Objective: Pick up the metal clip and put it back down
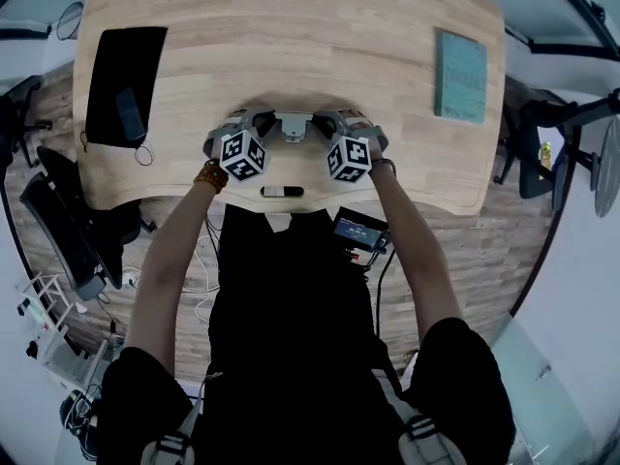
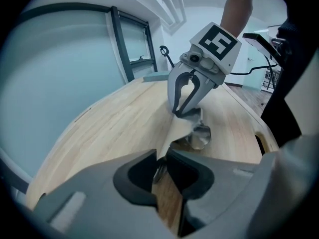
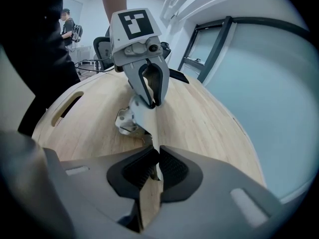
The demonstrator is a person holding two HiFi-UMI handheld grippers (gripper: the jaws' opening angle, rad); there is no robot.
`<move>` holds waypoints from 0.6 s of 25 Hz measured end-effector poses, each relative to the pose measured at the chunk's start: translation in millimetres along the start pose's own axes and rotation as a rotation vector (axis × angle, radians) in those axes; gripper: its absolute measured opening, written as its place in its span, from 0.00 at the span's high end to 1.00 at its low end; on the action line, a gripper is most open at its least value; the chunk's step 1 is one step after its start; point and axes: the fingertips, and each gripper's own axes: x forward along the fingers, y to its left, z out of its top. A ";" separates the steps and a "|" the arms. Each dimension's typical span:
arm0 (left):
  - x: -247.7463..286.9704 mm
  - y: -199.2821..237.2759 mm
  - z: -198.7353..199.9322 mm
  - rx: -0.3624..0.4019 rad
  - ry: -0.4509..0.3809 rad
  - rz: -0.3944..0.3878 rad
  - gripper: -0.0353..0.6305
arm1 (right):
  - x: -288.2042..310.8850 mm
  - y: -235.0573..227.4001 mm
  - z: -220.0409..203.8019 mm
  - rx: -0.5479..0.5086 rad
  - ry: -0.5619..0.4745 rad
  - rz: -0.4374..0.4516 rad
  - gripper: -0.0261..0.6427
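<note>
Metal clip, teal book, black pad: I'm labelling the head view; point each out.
metal clip [image 1: 293, 130]: head view, its shiny middle.
teal book [image 1: 460, 76]: head view, cover centre.
black pad [image 1: 131, 56]: head view, bare upper part.

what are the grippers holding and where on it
The metal clip: the left gripper and the right gripper each pinch a thin edge at opposite ends of it.

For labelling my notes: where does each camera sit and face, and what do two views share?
Head view: on the person's head, facing steeply down at the table; forearms, left claw and right claw show.
Left gripper view: on the left claw, along its jaws shut on the metal clip, toward the right claw.
Right gripper view: on the right claw, own jaws on that clip, facing the left claw.
Shared: gripper views see the clip from opposite ends.
</note>
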 end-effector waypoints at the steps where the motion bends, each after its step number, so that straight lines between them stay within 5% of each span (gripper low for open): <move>1: -0.8 0.9 1.1 0.005 0.001 0.007 0.85 | -0.5 -1.1 0.7 -0.002 0.002 -0.003 0.88; 15: -16.8 5.2 6.6 0.013 -0.019 0.061 0.89 | -8.3 -1.6 11.4 -0.041 0.001 -0.039 0.92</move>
